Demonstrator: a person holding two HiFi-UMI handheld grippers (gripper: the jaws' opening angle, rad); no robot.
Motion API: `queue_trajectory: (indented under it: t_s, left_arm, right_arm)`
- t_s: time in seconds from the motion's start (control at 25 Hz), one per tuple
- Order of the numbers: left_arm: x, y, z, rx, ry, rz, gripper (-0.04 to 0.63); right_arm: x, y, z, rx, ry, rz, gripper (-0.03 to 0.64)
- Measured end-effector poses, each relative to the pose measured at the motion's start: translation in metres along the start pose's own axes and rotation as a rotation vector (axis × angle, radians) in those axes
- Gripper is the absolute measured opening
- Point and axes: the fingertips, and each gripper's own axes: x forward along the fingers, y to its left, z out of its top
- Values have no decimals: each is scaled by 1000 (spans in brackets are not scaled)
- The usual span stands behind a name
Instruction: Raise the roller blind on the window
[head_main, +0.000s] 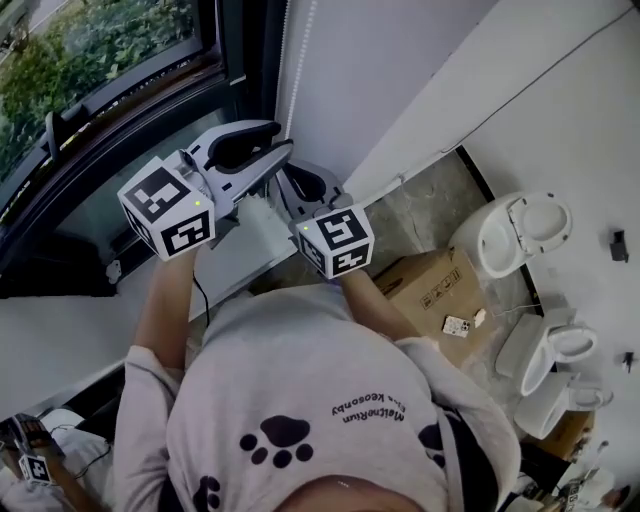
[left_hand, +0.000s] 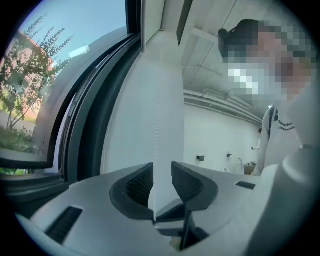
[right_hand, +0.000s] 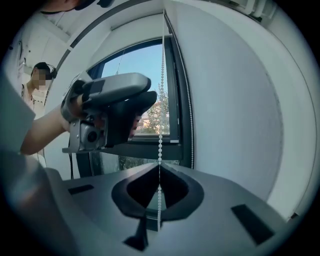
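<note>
The right gripper (right_hand: 160, 167) has its fingers pressed together on the white bead chain (right_hand: 161, 142) of the roller blind. The chain hangs straight down just right of the dark window frame (right_hand: 176, 100) and passes between the fingertips at the lower centre of the right gripper view. The left gripper (left_hand: 162, 172) sits higher on the same chain with its fingers standing wide. In its own view the chain runs as a faint beaded line down the white wall (left_hand: 135, 115) into that gap, and it seems to touch neither finger. In the right gripper view the left gripper shows at centre left, before the glass, carried by a hand (right_hand: 72, 107). The blind's fabric cannot be made out; the window pane shows trees and sky. In the head view both grippers point toward the window corner at upper centre. At the right of that view a cardboard box (head_main: 430, 285) and white toilets (head_main: 515, 235) stand on the floor.
</note>
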Motion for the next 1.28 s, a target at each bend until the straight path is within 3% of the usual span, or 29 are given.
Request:
queue_trajectory:
  t_s: [0.32,0.48,0.64,0.88,1.28]
  left_arm:
    - [17,10,55,33,-35,-20,79]
    - [23,6,66,92,3,-42,21]
    - [24,3,65,121,42,-43,14]
    - [19,7,58,70,31,-48,12]
    - [13,19,-5,-62,17,-31,12]
  right_arm:
    - [-1,8,0,-15,6,6,9]
    - [0,8,0,-17,7,3,9]
    - [-1,4,-1,-17,8,-7,9]
    - [3,6,-8,-39,31,-14,9]
    - [12,8,-71,-31,127,10,9]
